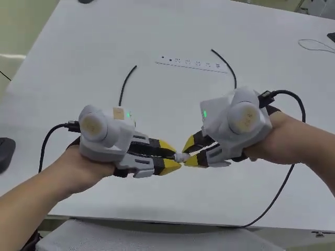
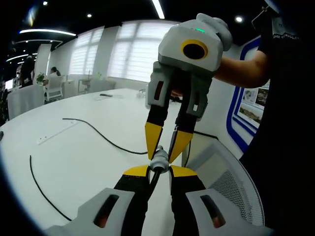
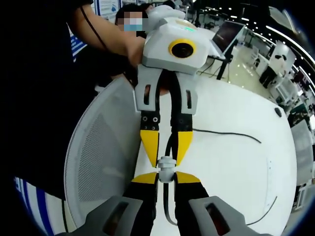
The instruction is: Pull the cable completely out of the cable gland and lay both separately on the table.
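Both grippers meet tip to tip above the white table's [image 1: 157, 31] front edge. A small pale cable gland [image 1: 181, 156] sits between the yellow tips. In the left gripper view the cable gland [image 2: 159, 160] lies just past my left gripper [image 2: 160, 172], whose jaws are closed on the black cable [image 2: 154, 180] running back between them. My right gripper [image 2: 165, 147] comes down from above there. In the right gripper view my right gripper [image 3: 166, 178] pinches the gland [image 3: 166, 166], and a short cable [image 3: 168, 209] tail hangs between its jaws. The left gripper [image 3: 166, 152] faces it.
A white power strip [image 1: 191, 63] lies mid-table, with loose black cables [image 1: 125, 83] to its left and right [image 1: 227, 65]. A white mesh chair [image 3: 98, 147] stands under the table edge. At the left edge of the table is a dark object [image 1: 5, 151].
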Demonstrator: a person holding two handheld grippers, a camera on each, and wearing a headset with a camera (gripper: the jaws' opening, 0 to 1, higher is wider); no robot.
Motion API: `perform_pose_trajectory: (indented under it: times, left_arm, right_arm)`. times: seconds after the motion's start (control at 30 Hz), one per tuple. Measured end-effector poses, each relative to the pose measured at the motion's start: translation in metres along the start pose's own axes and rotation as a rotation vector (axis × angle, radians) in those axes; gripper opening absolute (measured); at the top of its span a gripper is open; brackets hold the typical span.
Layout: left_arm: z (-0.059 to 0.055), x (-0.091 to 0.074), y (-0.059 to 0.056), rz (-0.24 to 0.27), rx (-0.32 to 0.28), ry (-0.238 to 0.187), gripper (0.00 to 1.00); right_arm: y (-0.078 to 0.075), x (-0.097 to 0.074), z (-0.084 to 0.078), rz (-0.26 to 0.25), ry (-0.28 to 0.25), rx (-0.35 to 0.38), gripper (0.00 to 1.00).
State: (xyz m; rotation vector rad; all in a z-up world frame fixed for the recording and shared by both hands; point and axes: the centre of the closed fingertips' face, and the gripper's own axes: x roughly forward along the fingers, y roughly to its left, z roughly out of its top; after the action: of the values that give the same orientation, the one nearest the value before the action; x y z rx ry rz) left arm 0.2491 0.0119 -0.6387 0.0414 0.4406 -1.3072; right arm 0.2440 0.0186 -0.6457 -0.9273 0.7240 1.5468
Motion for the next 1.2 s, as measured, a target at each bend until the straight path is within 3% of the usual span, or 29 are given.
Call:
perform_pose_trajectory:
  times: [0.3,0.37,0.43,0.63,0.9,0.97,1.1,1.2]
  left_arm:
    - [0.004,0.004,0.005,0.01,-0.034,-0.012,0.16]
    - [0.004,0.005,0.006,0.006,-0.077,-0.009,0.16]
    - [0.004,0.005,0.007,0.012,-0.056,-0.012,0.16]
    - [0.005,0.006,0.01,0.009,-0.096,-0.018,0.16]
    - [0.004,0.008,0.011,0.018,-0.055,-0.019,0.15]
    - [0.004,0.008,0.014,0.032,-0.031,-0.016,0.15]
    - [0.005,0.006,0.015,0.029,-0.045,-0.019,0.15]
    - [0.008,0.004,0.017,0.028,-0.045,-0.03,0.15]
  right_arm:
    - [-0.006,-0.002,-0.004,-0.029,-0.013,-0.035,0.07]
    - [-0.006,-0.002,-0.005,-0.032,-0.014,-0.042,0.07]
    - [-0.007,-0.001,-0.005,-0.039,-0.014,-0.044,0.07]
    - [-0.009,-0.001,-0.007,-0.038,-0.022,-0.052,0.07]
    - [-0.011,-0.001,-0.009,-0.027,-0.025,-0.053,0.07]
    - [-0.012,0.0,-0.009,-0.036,-0.035,-0.063,0.08]
    - [-0.015,-0.001,-0.009,-0.045,-0.084,-0.057,0.08]
    - [-0.021,-0.005,-0.008,-0.06,-0.127,0.032,0.11]
